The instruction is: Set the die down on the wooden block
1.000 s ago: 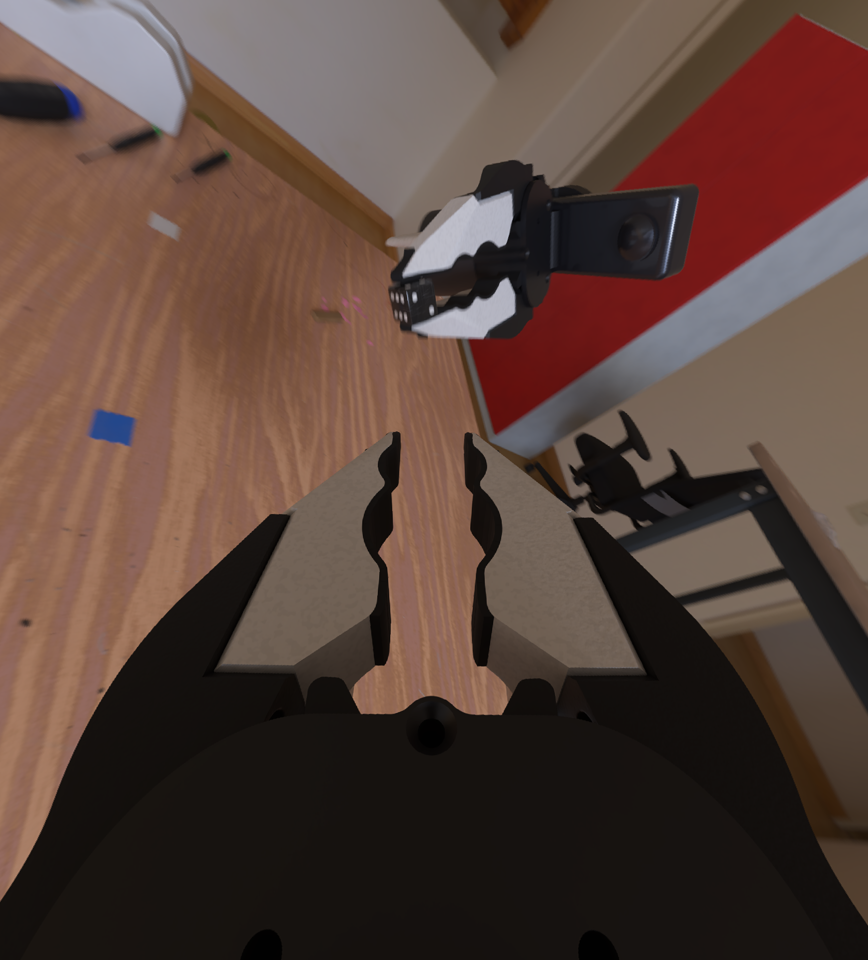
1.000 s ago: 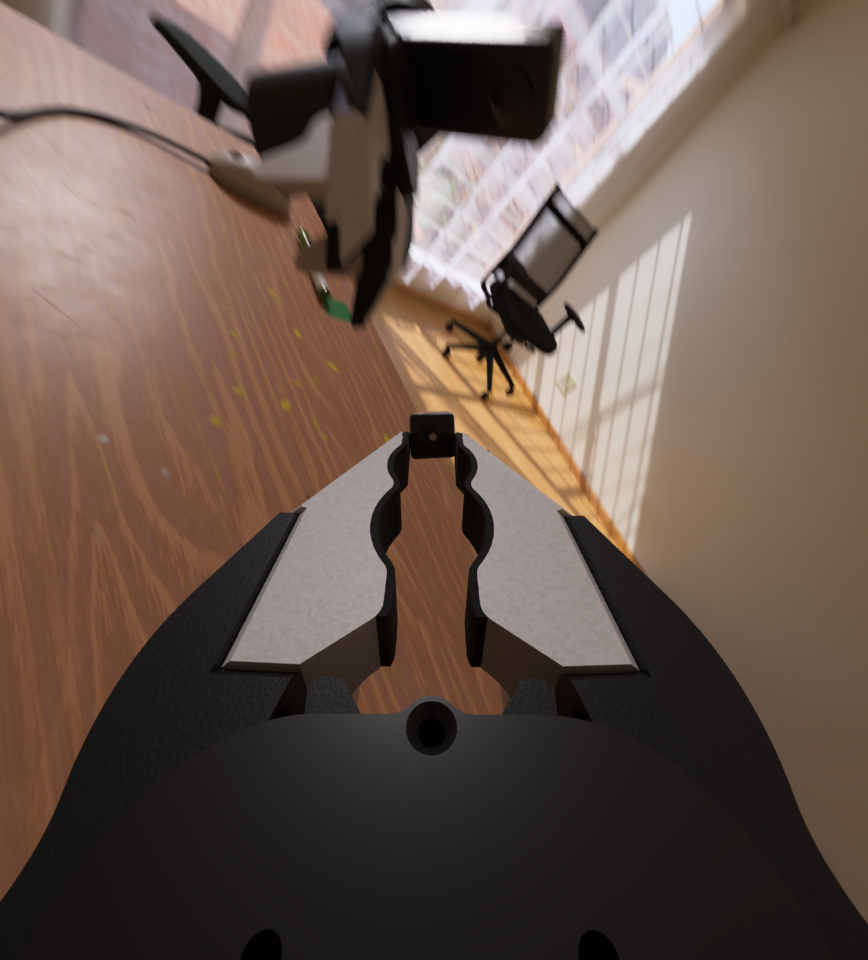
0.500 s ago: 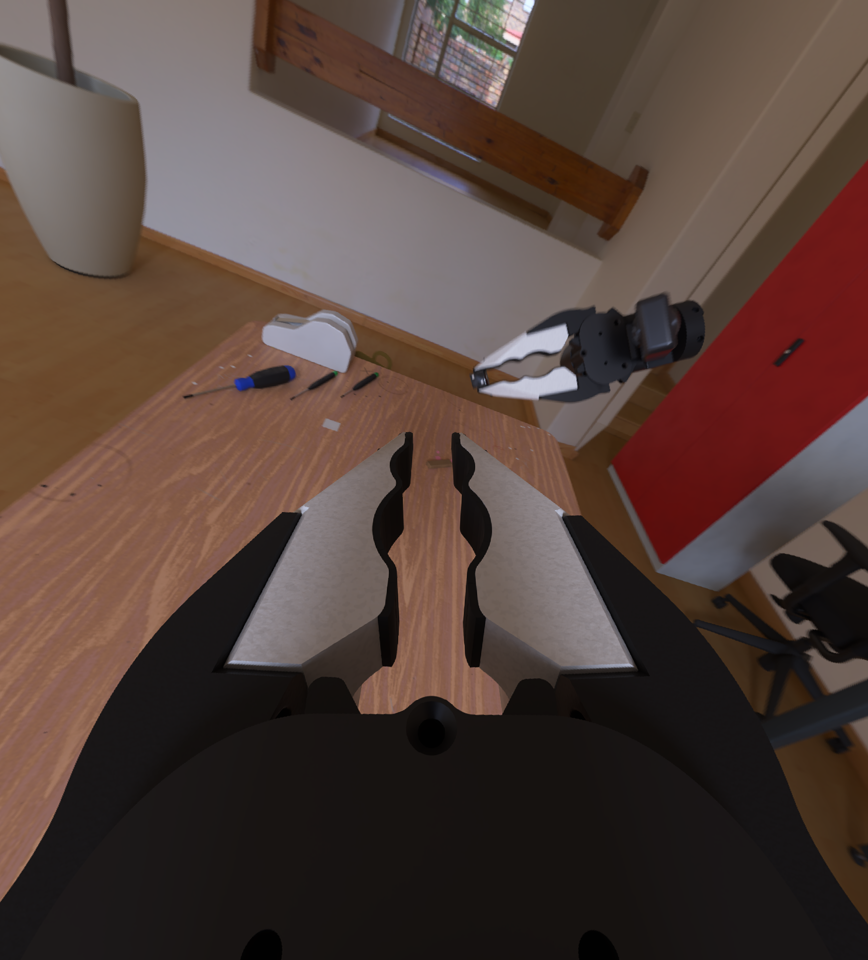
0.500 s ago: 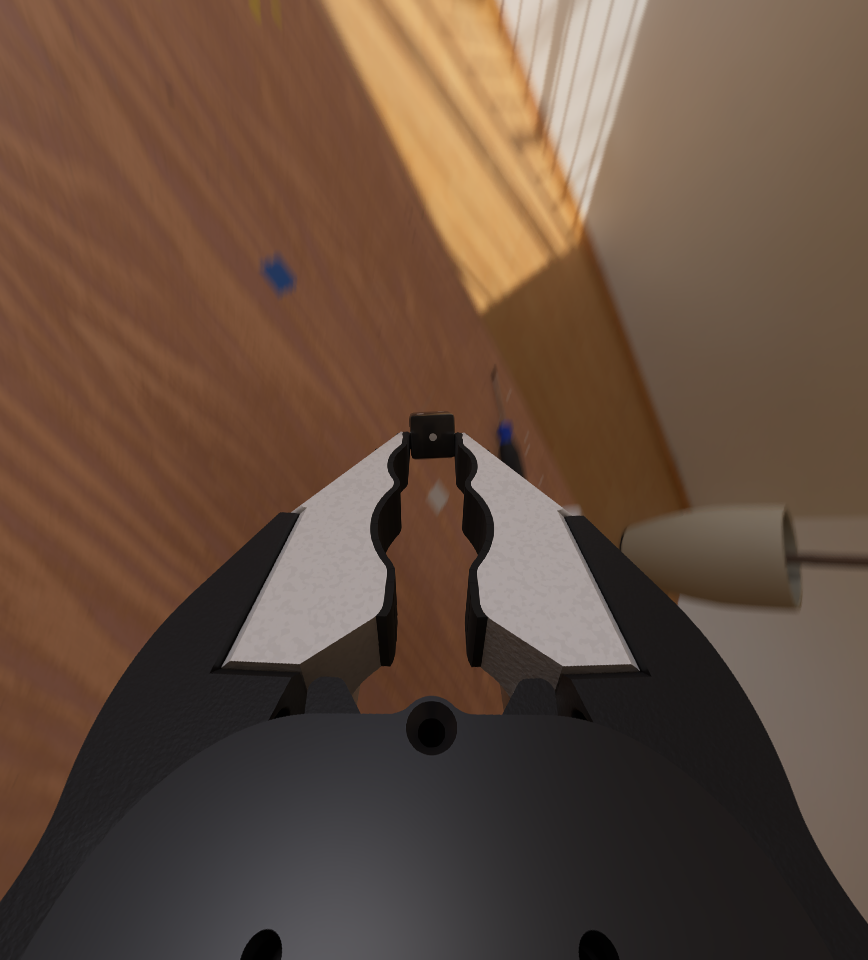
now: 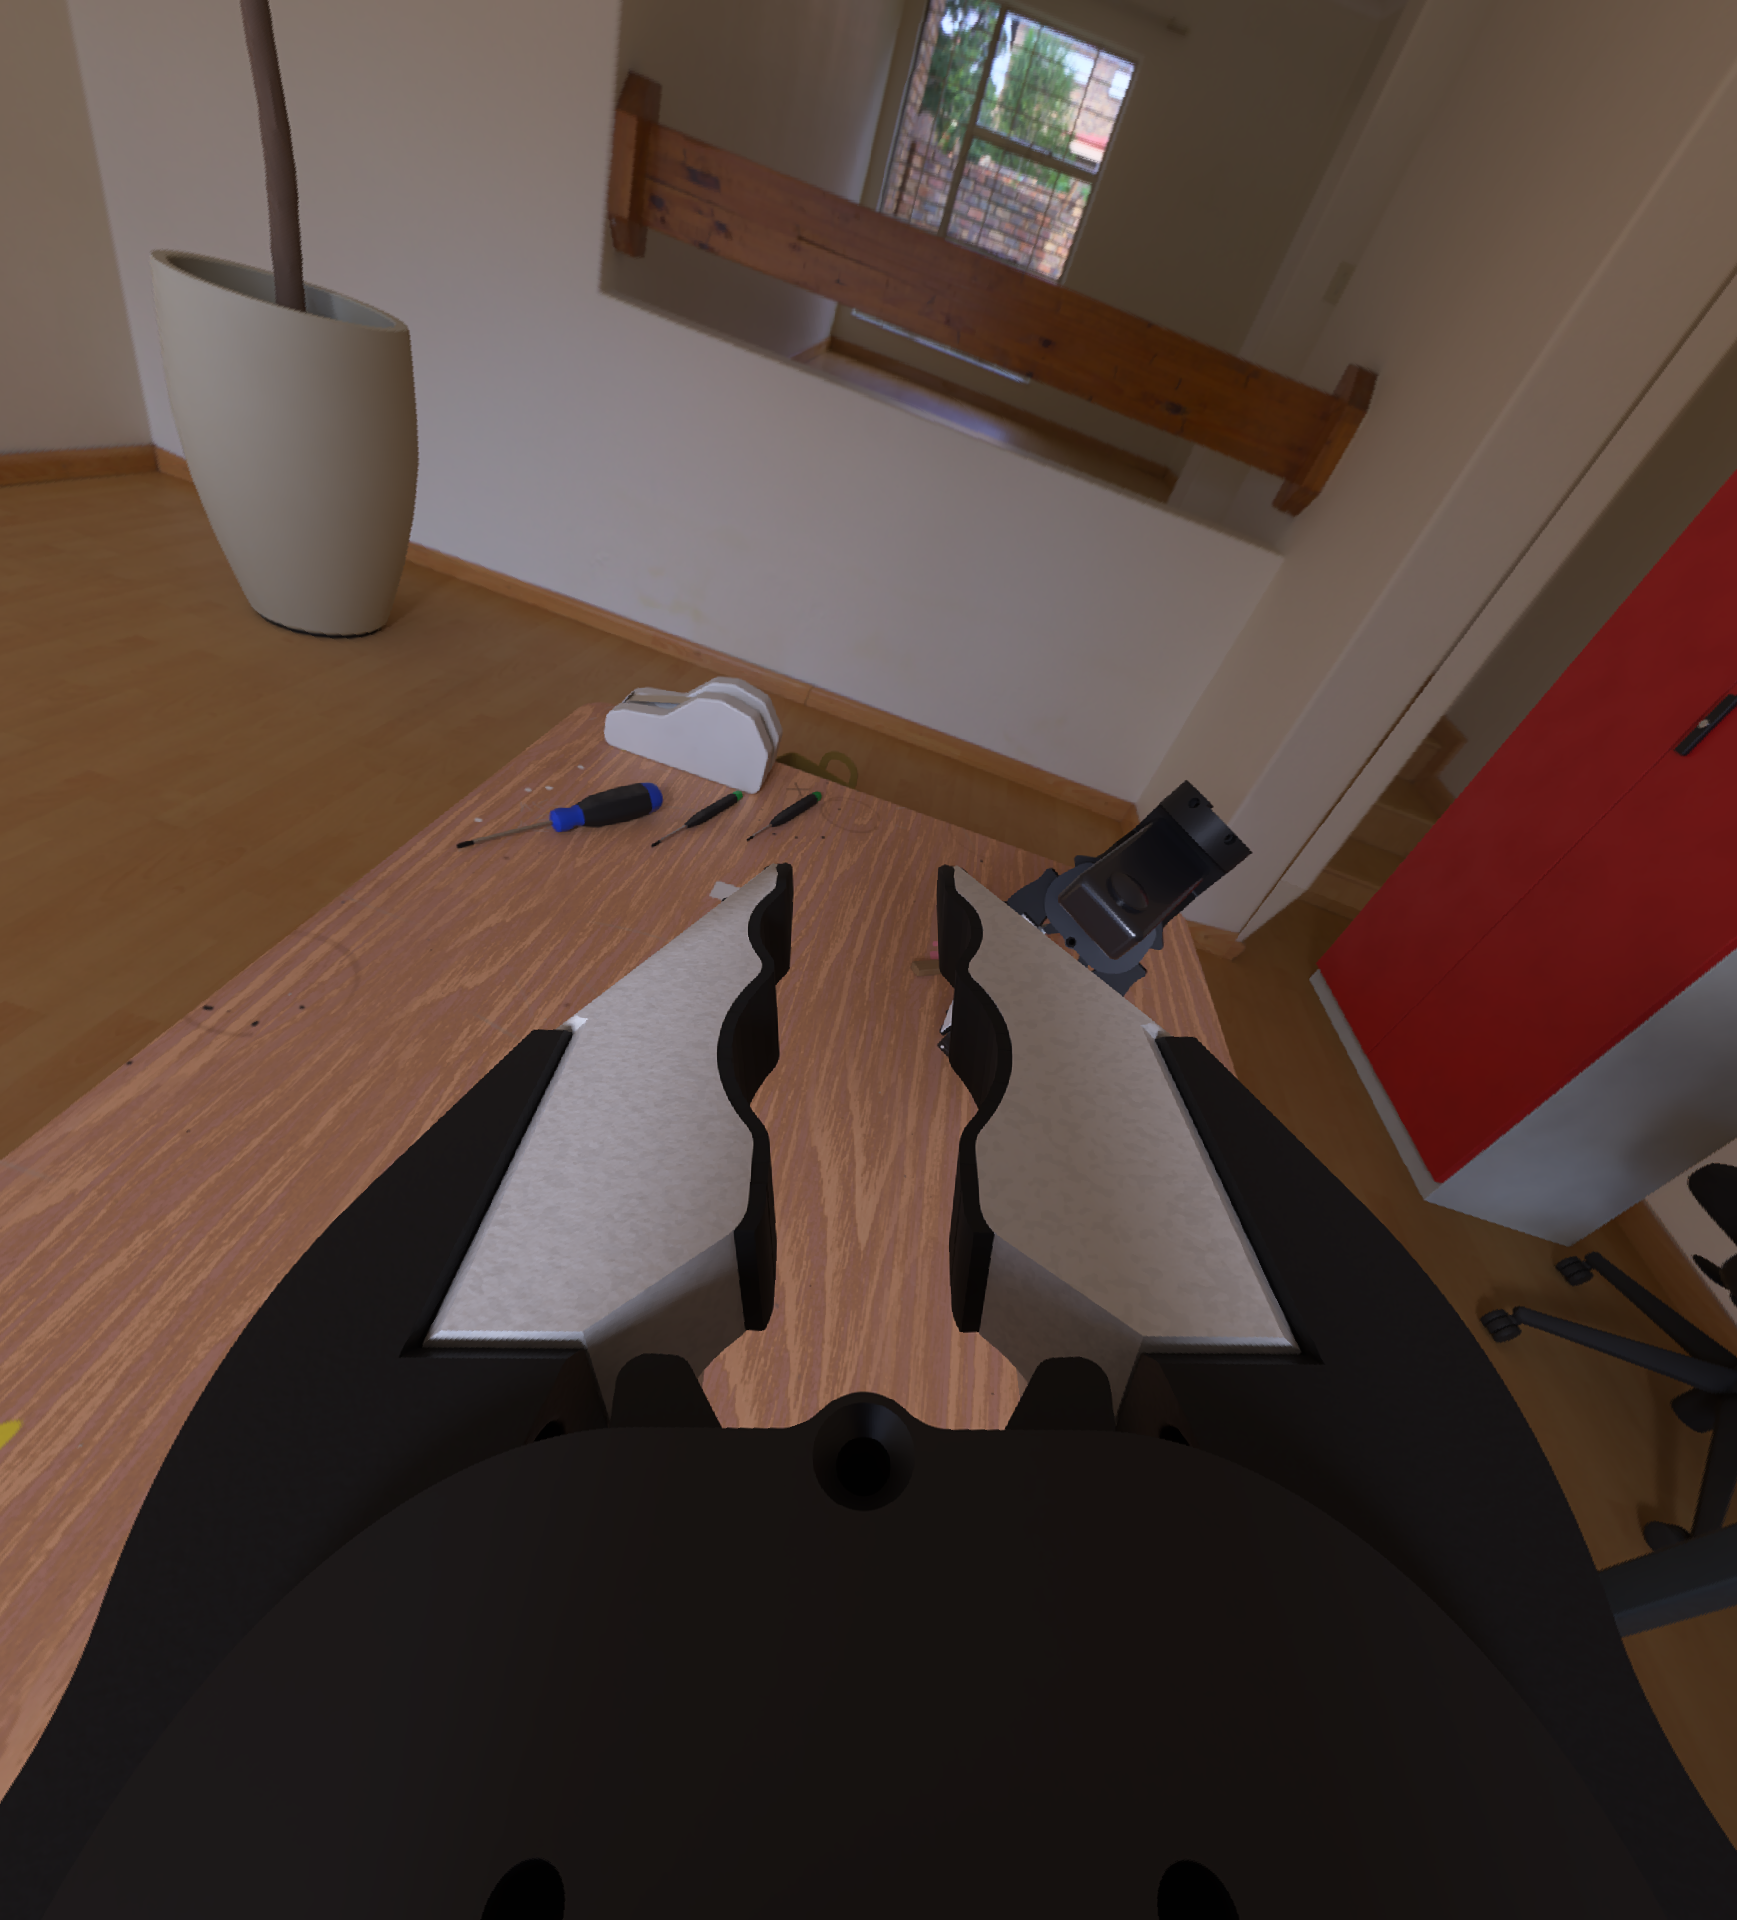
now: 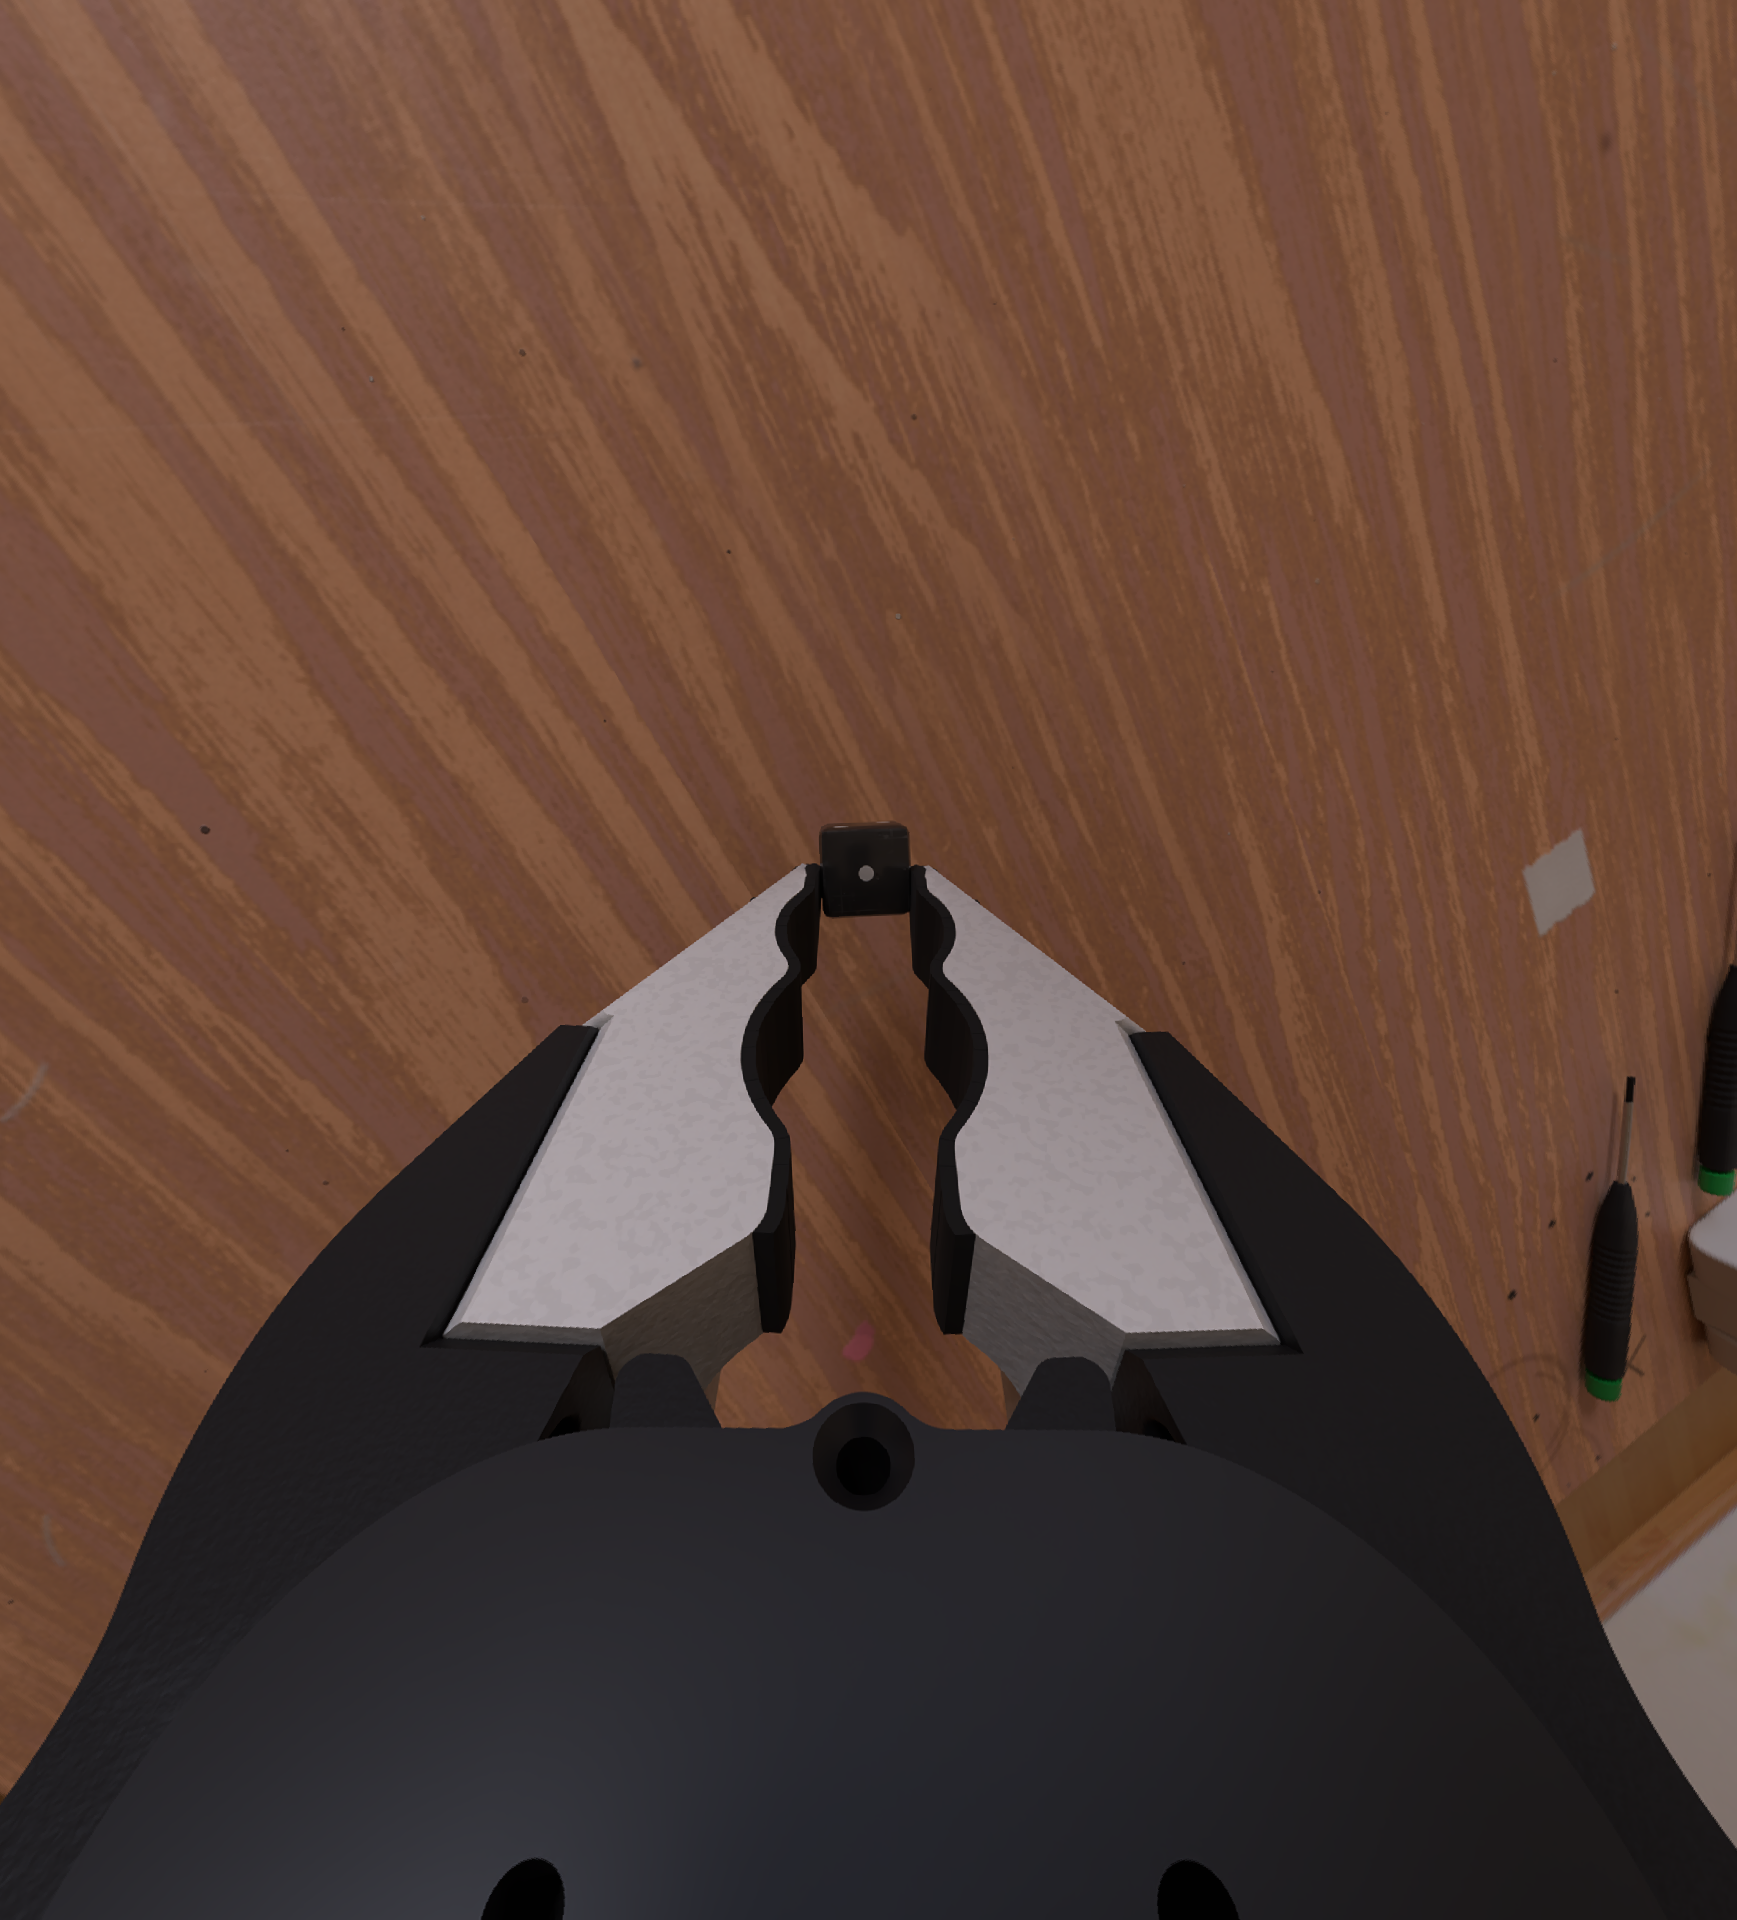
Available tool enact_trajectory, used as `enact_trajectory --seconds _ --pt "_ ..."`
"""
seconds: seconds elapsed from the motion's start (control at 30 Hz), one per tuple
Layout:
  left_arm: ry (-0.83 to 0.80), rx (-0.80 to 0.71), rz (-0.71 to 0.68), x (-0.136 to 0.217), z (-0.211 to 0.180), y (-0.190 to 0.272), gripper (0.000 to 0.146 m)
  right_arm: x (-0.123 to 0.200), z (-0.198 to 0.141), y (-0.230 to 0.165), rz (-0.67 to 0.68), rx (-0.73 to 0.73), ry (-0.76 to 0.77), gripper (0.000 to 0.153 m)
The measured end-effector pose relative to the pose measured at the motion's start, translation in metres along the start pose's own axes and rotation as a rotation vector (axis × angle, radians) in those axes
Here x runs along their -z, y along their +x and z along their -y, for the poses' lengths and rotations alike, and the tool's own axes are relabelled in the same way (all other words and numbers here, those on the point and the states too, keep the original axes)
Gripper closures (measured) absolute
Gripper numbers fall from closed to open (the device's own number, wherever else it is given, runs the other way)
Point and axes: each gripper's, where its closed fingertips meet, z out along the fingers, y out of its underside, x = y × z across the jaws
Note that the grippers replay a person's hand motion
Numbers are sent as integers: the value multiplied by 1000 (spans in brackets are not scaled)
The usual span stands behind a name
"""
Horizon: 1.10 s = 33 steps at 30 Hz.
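Note:
My right gripper (image 6: 864,891) is shut on the small black die (image 6: 864,864), pinched at the fingertips with a one-pip face toward the camera. It points steeply down at the wooden table (image 6: 428,520). In the left wrist view its dark body (image 5: 1134,894) shows over the table's far right, partly behind my left gripper's right finger. My left gripper (image 5: 864,883) is open and empty above the table. A small tan piece, apparently the wooden block (image 5: 922,966), lies on the table close to the right gripper. The block does not show in the right wrist view.
A white tape dispenser (image 5: 692,732), a blue-handled screwdriver (image 5: 604,807) and two thin green-tipped screwdrivers (image 5: 703,816) lie at the table's far end. The thin screwdrivers (image 6: 1726,1049) also show at the right in the right wrist view. A red cabinet (image 5: 1622,883) stands beyond the table's right edge.
My right gripper has swung down with the die to point at the table, lower and nearer the block. My left gripper's jaws stand wider apart than half a second ago.

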Motion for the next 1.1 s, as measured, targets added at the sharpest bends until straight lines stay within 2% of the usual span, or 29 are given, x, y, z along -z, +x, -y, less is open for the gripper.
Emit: enact_trajectory --seconds 0.3,0.5,0.6,0.73,0.87,1.1 --pt "-33 -10 25 -5 -6 -5 119 -12 -4 -3 11 17 -39 136" --pt "-25 -3 28 -3 -4 -7 119 -6 -9 5 -28 16 -59 136" --pt "-14 -2 33 0 -2 -8 119 13 -43 26 -107 -85 -127 136" --pt "-12 2 35 2 -1 -9 119 19 -91 43 -107 -296 -134 136" --pt "-24 5 42 1 -3 -10 119 12 -107 57 -165 -334 -153 136" --pt "-48 6 49 -2 -7 -12 119 9 -117 65 -162 -435 -165 136"
